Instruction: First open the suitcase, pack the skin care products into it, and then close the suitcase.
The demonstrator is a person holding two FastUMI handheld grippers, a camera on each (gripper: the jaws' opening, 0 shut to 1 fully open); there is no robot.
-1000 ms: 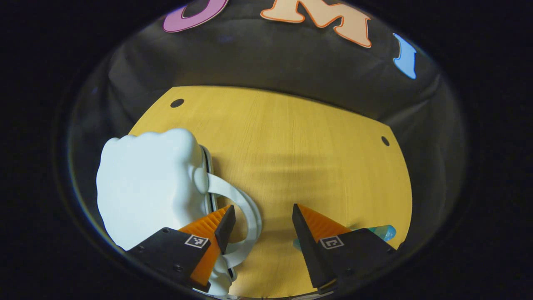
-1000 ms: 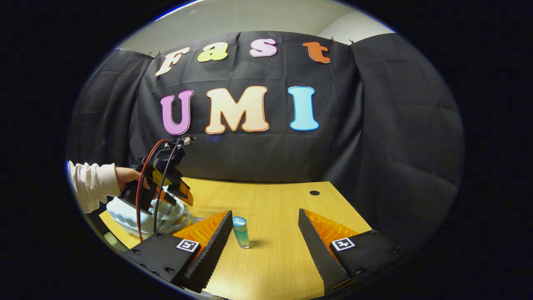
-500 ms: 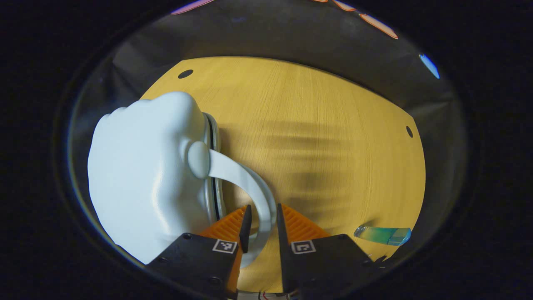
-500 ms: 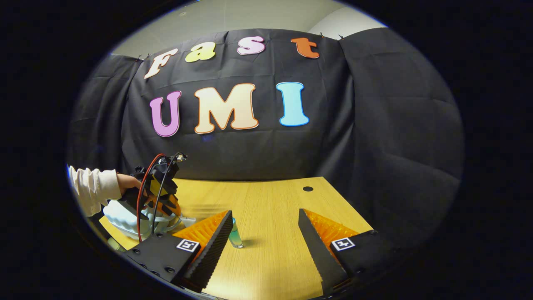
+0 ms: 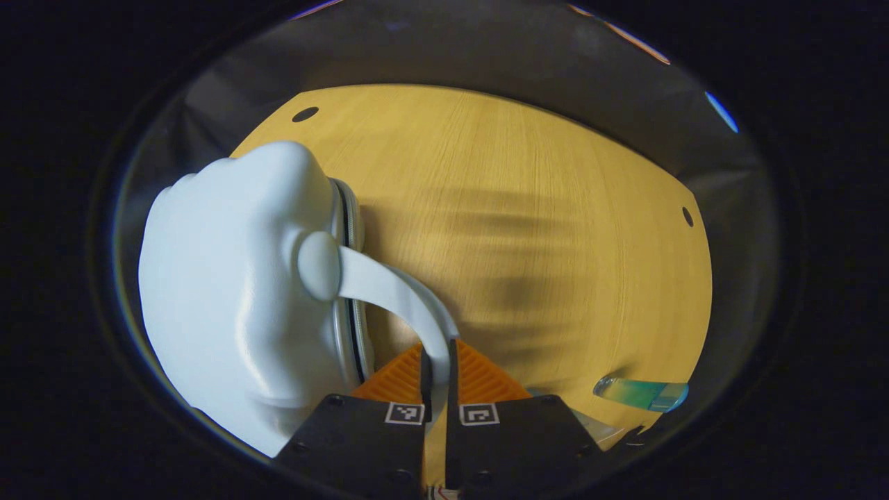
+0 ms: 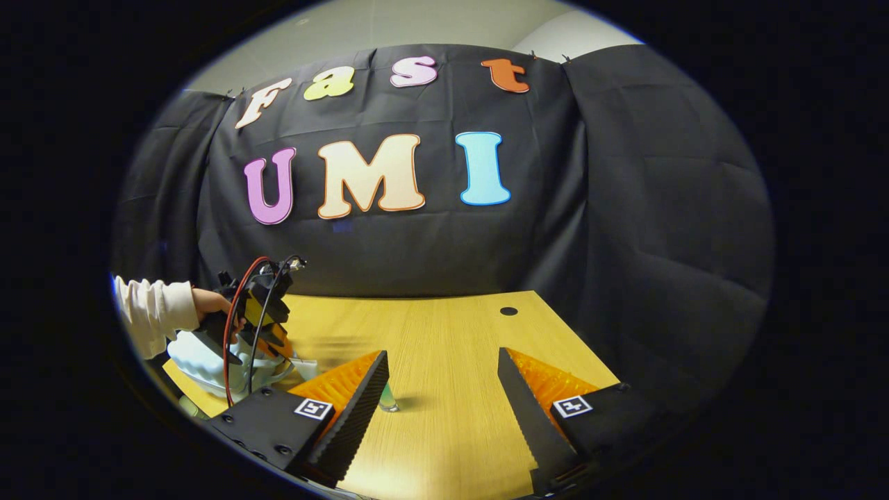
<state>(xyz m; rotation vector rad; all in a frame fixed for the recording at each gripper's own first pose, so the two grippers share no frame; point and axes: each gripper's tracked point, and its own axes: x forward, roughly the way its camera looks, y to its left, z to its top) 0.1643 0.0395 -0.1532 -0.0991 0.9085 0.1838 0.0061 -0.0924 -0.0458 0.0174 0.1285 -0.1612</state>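
A small pale blue suitcase (image 5: 229,292) lies closed on the wooden table (image 5: 542,208), at the left of the left gripper view. Its curved handle (image 5: 396,292) runs down between the fingers of my left gripper (image 5: 436,361), which is shut on it. A blue-green skin care bottle (image 5: 642,393) shows at the lower right of that view. In the right gripper view my right gripper (image 6: 441,378) hangs open above the table, and the bottle (image 6: 386,401) stands just behind its left finger (image 6: 347,410), mostly hidden. The left gripper (image 6: 253,316) and the suitcase (image 6: 208,357) show far left.
A hand in a white sleeve (image 6: 156,316) holds the left gripper at the table's left end. Red and black cables (image 6: 233,333) loop from it. Round holes (image 6: 508,311) mark the table's far corners. Black cloth hangs close behind the table.
My left gripper has closed on the suitcase handle, from wide open one second ago. The right gripper has drifted so that its left finger now covers most of the bottle.
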